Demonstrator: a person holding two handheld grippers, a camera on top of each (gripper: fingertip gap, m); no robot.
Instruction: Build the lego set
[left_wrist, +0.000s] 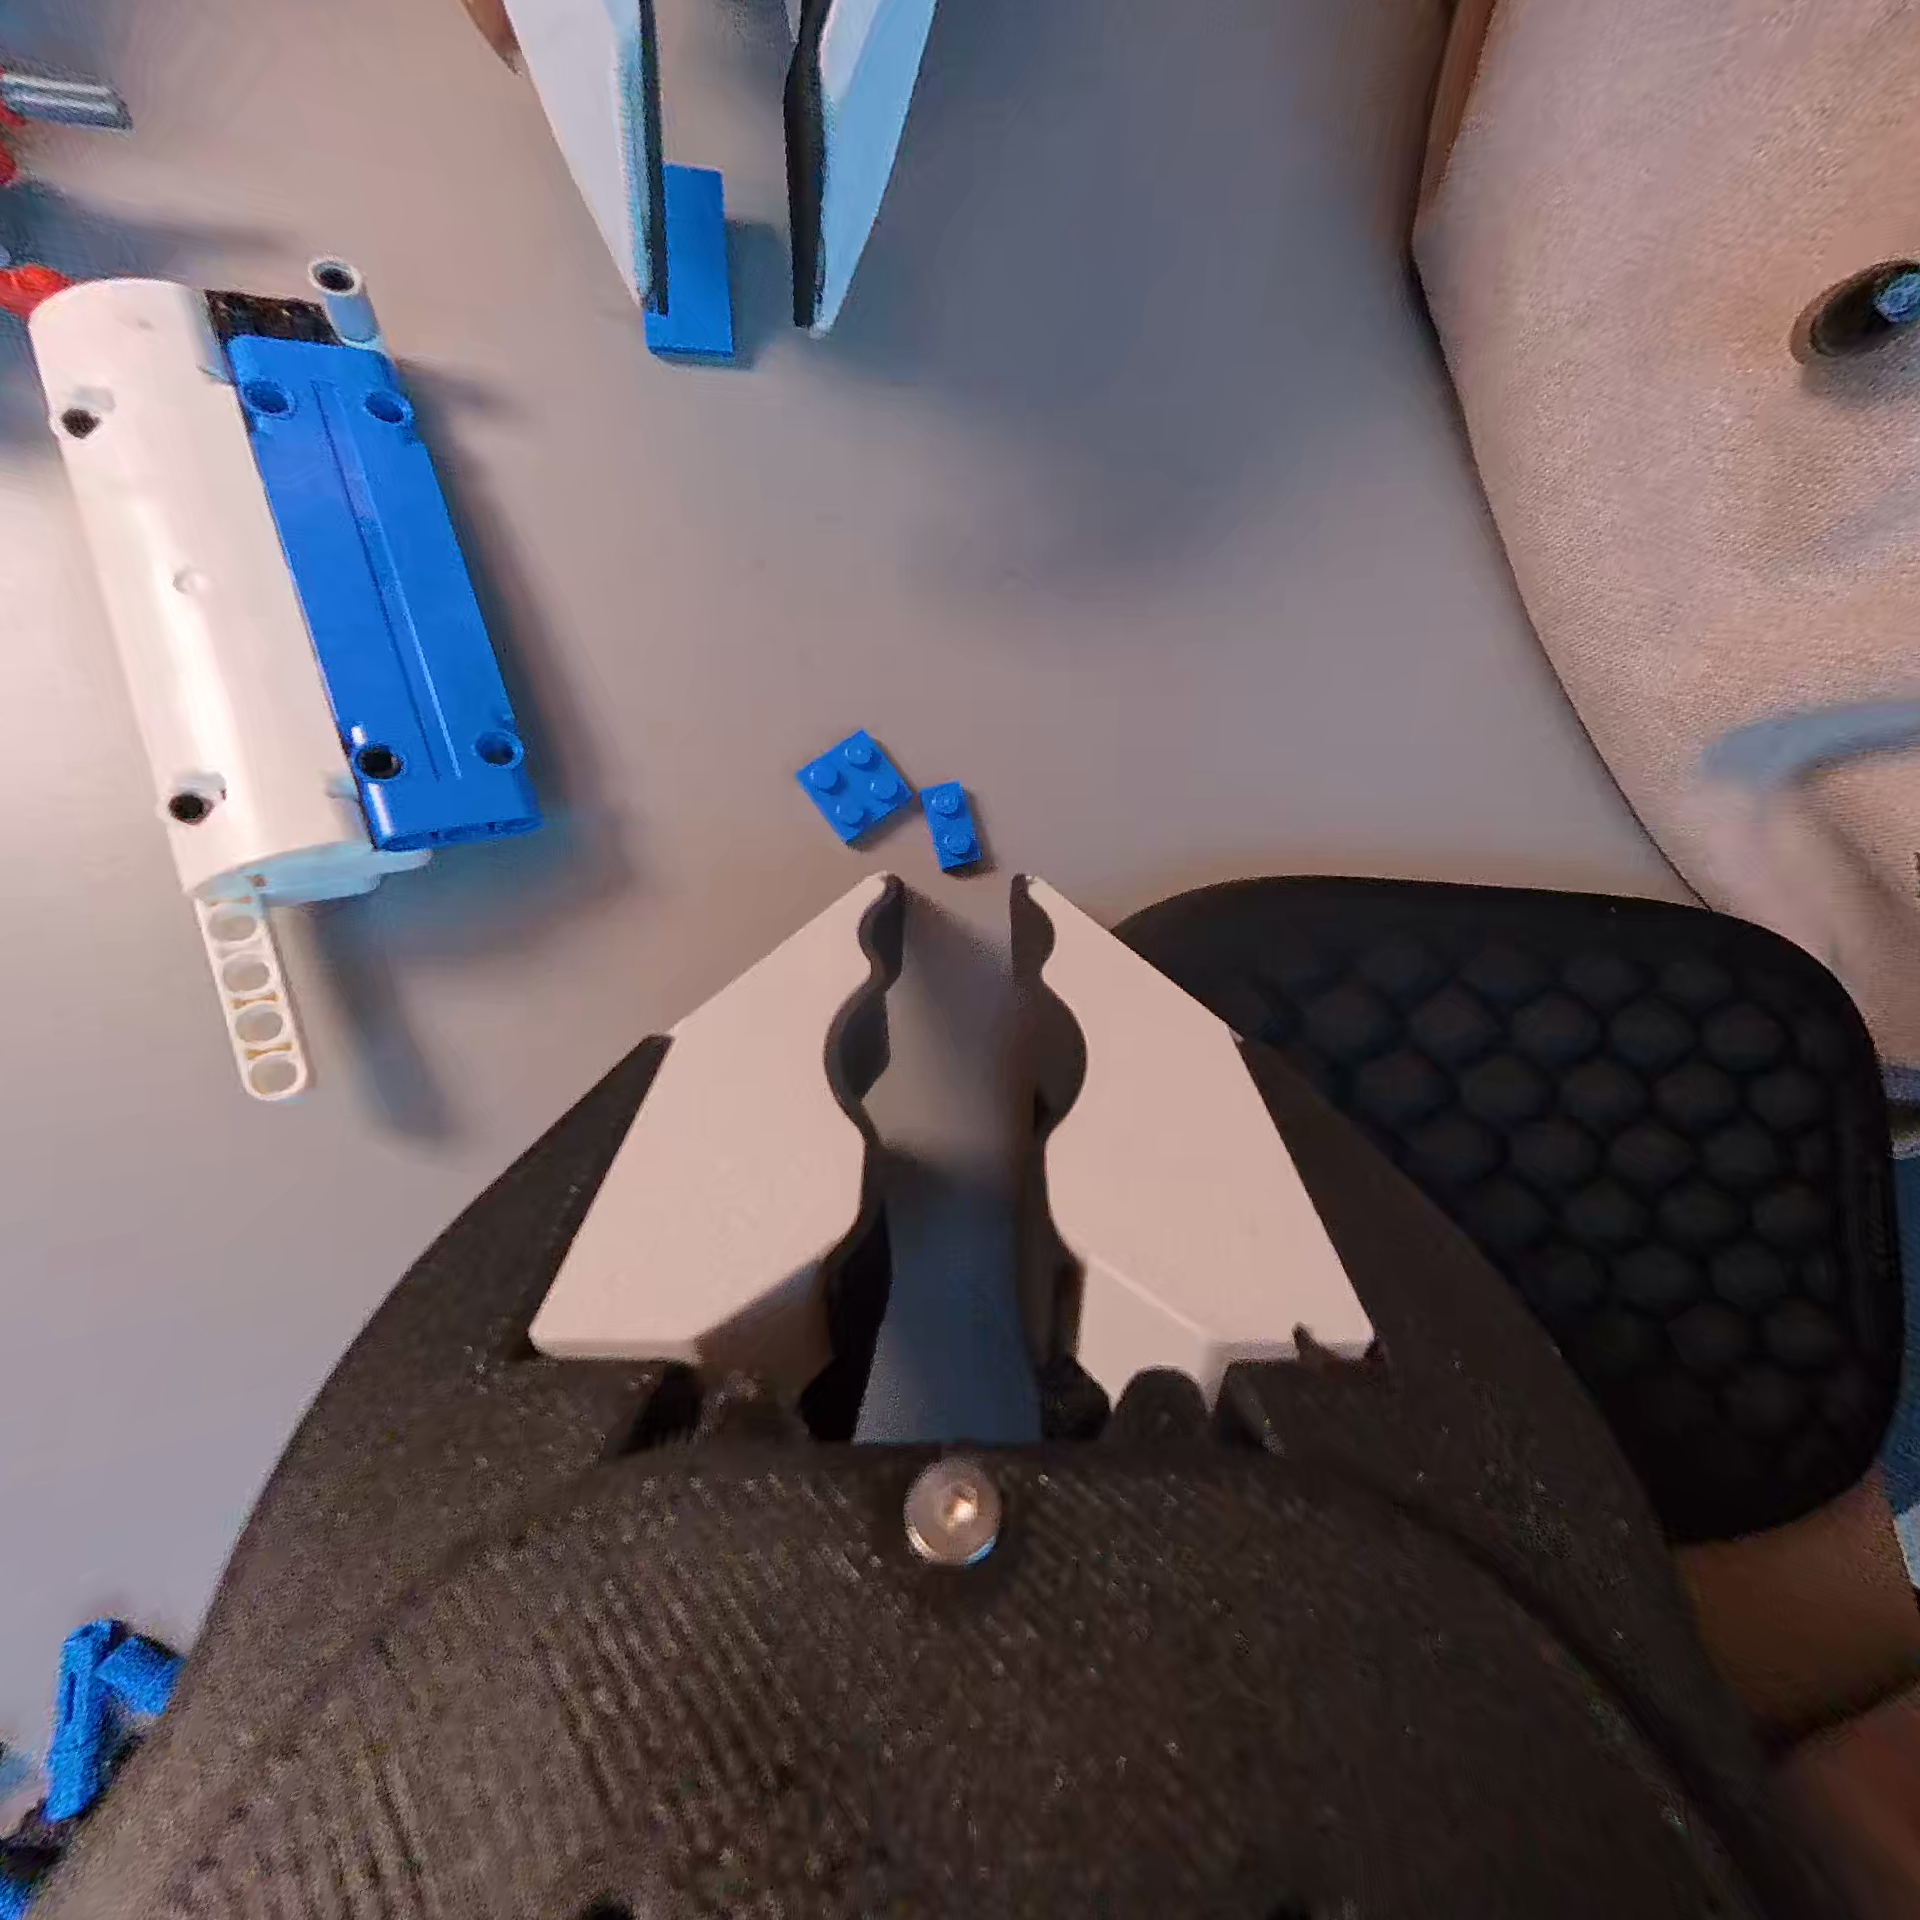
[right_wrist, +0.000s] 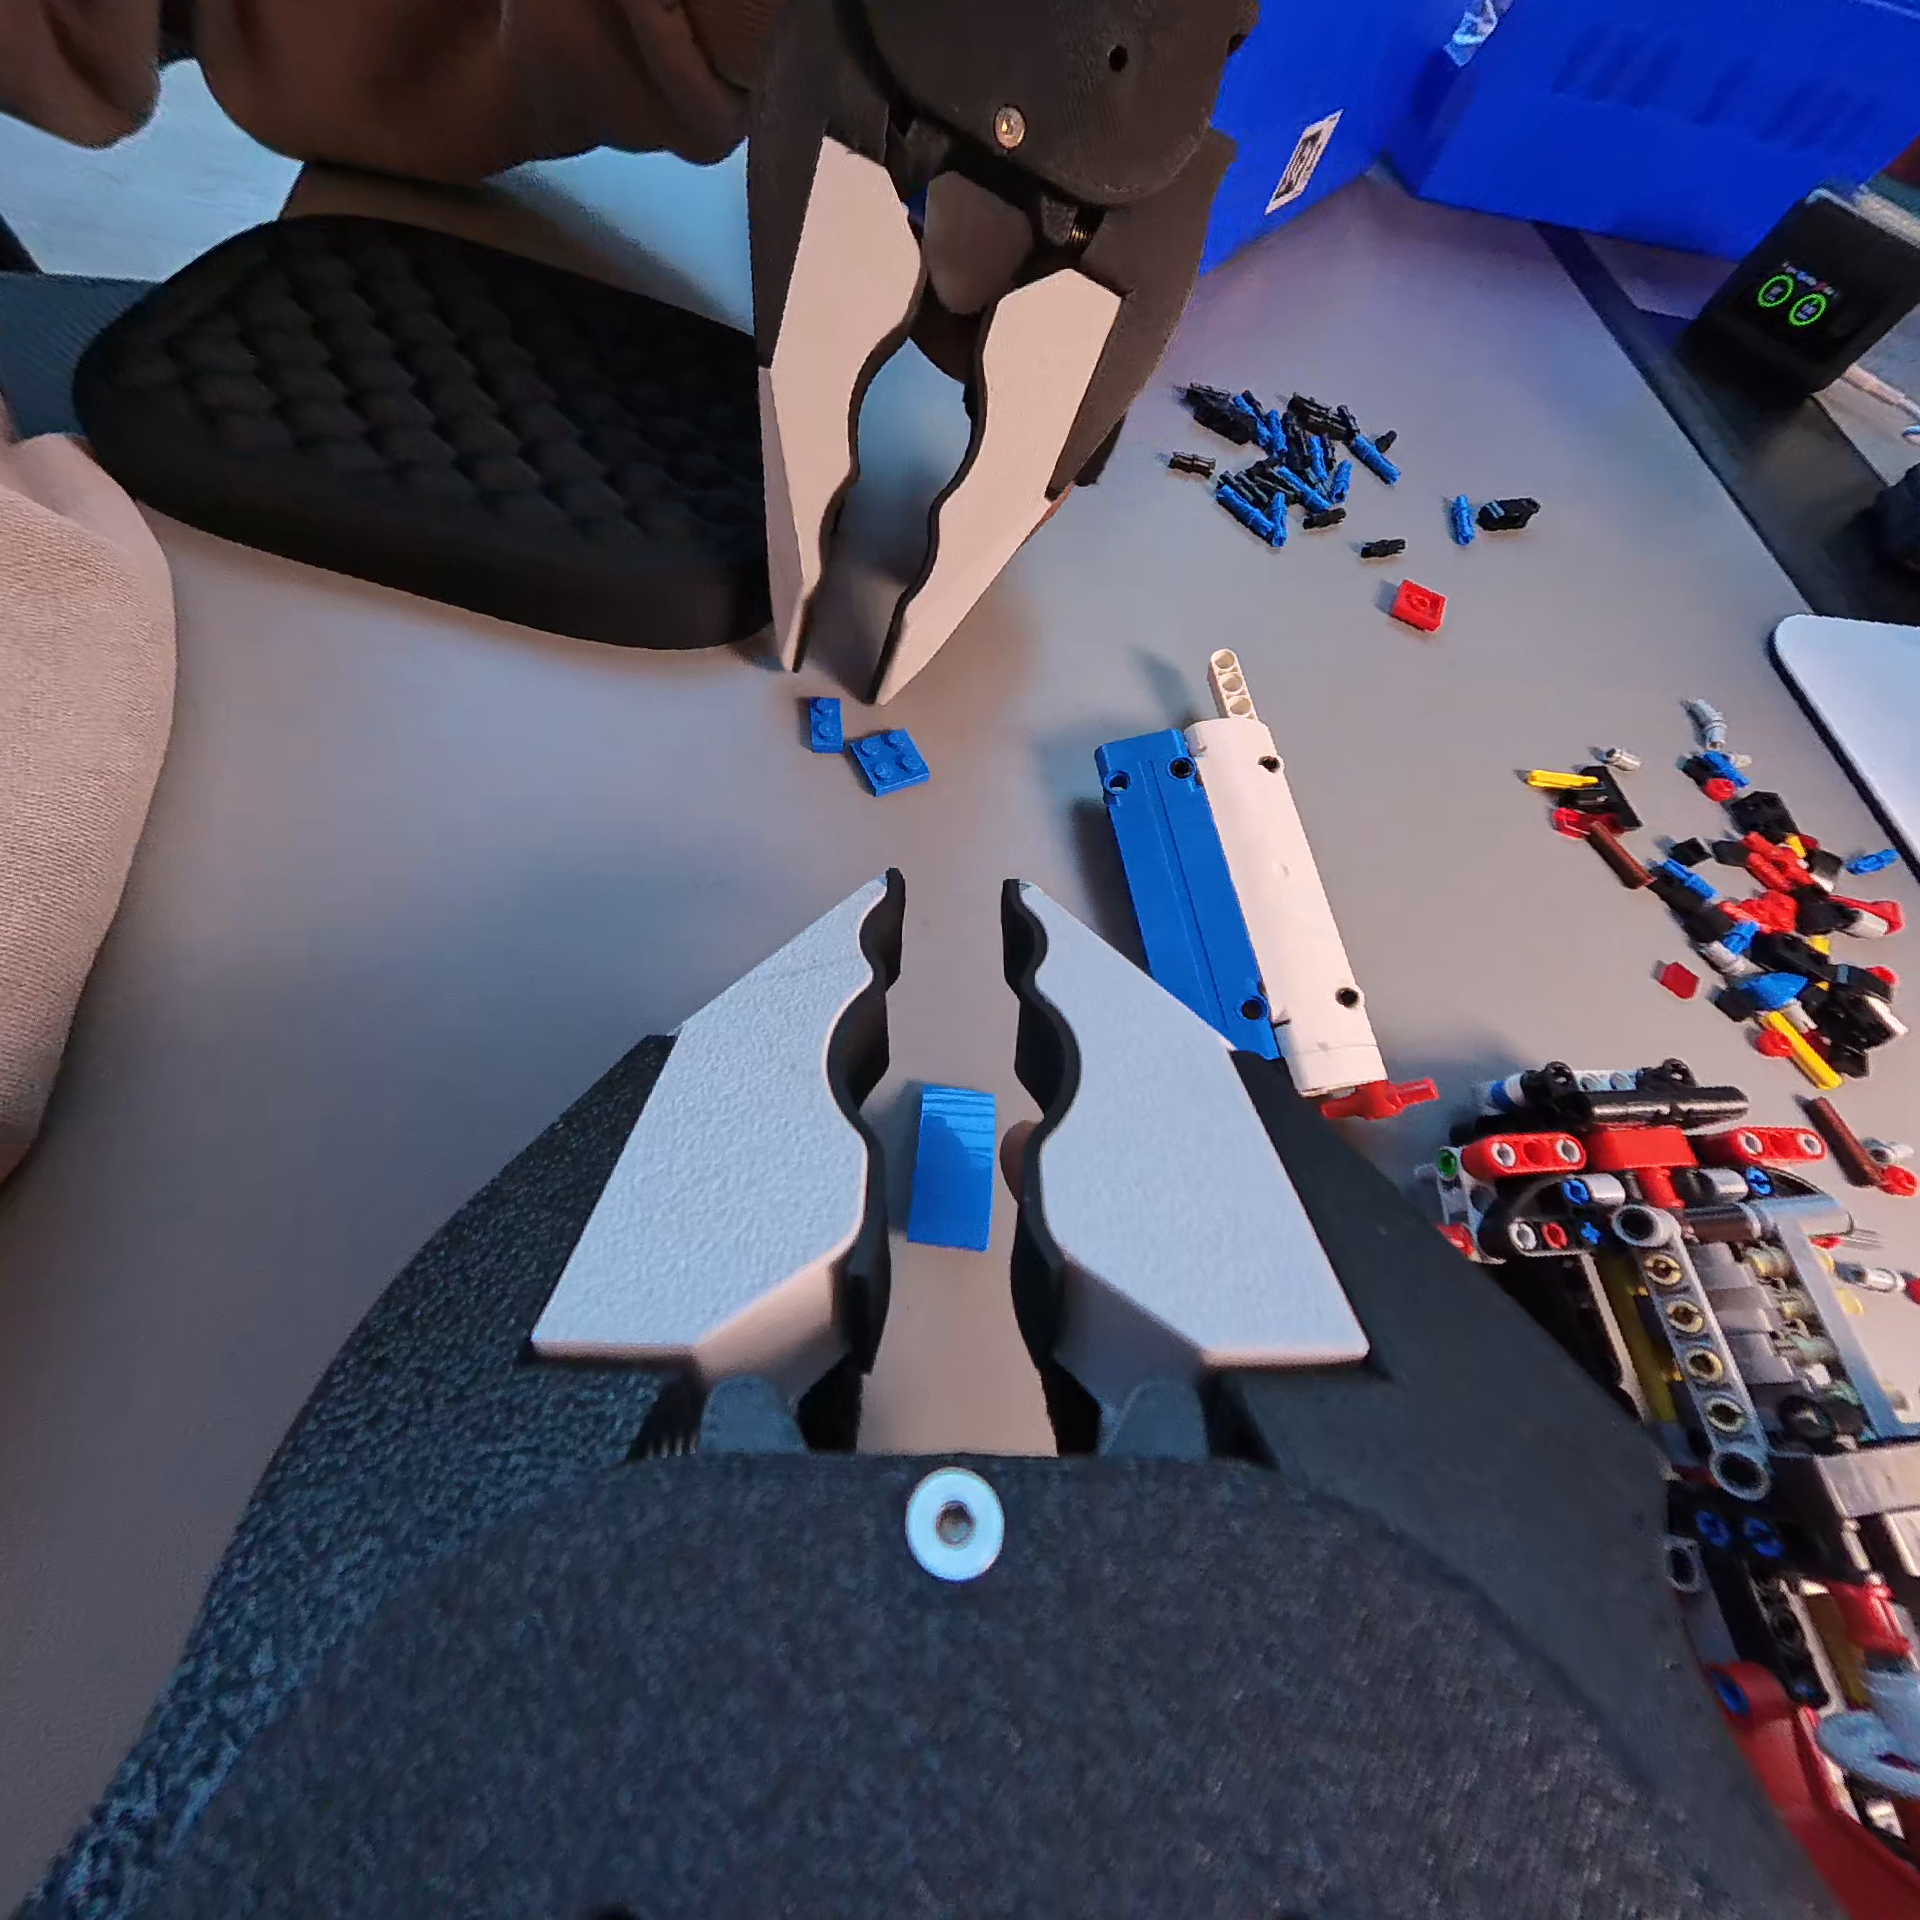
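Observation:
My left gripper (left_wrist: 956, 883) is open and empty, its tips just short of a small blue 2x2 plate (left_wrist: 854, 784) and a blue 1x2 plate (left_wrist: 953, 824) lying side by side on the grey table. They also show in the right wrist view (right_wrist: 889, 762) (right_wrist: 825, 722), with the left gripper (right_wrist: 836, 681) low over them. My right gripper (right_wrist: 953, 883) is open, with a smooth blue tile (right_wrist: 951, 1164) standing between its fingers, a gap on one side. In the left wrist view this gripper (left_wrist: 732, 317) and the tile (left_wrist: 691, 265) are at the top. A blue and white panel assembly (left_wrist: 312, 582) (right_wrist: 1236, 894) lies beside them.
A black textured pad (right_wrist: 416, 436) (left_wrist: 1558, 1195) lies behind the left gripper. Blue and black pins (right_wrist: 1288, 457), a red plate (right_wrist: 1415, 605), a mixed parts pile (right_wrist: 1787, 914) and a part-built model (right_wrist: 1683, 1299) fill the right. Blue bins (right_wrist: 1558, 94) stand behind. A person's beige clothing (left_wrist: 1662, 416) borders the table. Left tips to right tips: about 9 centimeters.

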